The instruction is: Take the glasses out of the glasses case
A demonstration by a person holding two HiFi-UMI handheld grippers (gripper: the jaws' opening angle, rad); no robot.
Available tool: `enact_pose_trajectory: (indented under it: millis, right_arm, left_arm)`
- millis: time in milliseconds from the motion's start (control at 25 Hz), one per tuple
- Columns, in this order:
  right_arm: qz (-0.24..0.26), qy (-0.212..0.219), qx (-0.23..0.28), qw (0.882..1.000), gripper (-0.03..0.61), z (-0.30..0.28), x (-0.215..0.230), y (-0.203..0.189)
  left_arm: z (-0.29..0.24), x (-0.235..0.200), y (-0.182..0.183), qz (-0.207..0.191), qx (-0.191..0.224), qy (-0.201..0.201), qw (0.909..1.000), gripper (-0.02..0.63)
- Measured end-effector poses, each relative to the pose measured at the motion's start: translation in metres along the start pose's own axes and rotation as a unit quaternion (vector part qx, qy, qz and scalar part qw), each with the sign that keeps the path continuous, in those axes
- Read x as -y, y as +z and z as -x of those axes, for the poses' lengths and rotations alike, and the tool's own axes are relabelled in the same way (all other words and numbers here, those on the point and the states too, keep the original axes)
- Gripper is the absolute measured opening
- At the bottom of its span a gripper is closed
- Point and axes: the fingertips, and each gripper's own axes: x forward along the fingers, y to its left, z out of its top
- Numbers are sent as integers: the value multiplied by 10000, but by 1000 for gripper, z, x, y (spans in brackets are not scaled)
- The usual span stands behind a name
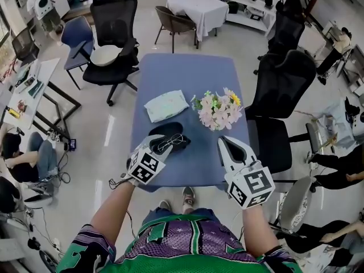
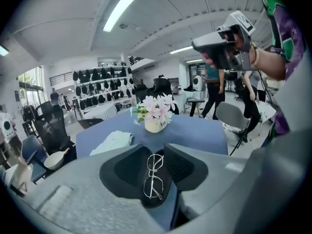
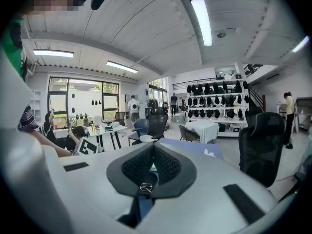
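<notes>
Left side first: the left hand-held gripper [image 2: 155, 149] had its jaws spread apart, one on each side of the near end of the glasses case [image 2: 161, 199]; couldn't tell from any view if the pads were actually touching it. The case was dark and sat near the front edge of the blue table [image 1: 187, 73]; the glasses [image 2: 153, 175] were lying right on top of it, lenses up, in the gap between those jaws.

About the glasses themselves: thin wire frame, so I'd guess super light, springy and easy to bend; the lenses probably smudge and slip too. I'd pinch at the bridge or where a temple meets the rim, gently, not across a lens. The case looked light enough to slide along or lift with them, so it may need pinning down.

Further back there was a pale folded cloth [image 1: 166, 105]; to its right a little bunch of flowers [image 1: 217, 110], both well apart from the case.

Over on the right, the right hand-held gripper [image 3: 153, 149] was held above the table's front right corner with its jaws closed tip to tip on nothing.
</notes>
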Motion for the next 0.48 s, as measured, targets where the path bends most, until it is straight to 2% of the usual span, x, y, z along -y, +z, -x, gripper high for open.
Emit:
enact_pose_trajectory:
  millis: [240, 480]
  right_arm:
    - [-14, -39, -122, 9999, 0, -2, 11, -8]
    - [-20, -15, -265, 9996, 1, -7, 17, -18]
  left_arm:
    - [-36, 5, -32, 136, -409, -166, 9989, 134]
    - [-63, -2, -62, 266, -810, -156, 9962, 117]
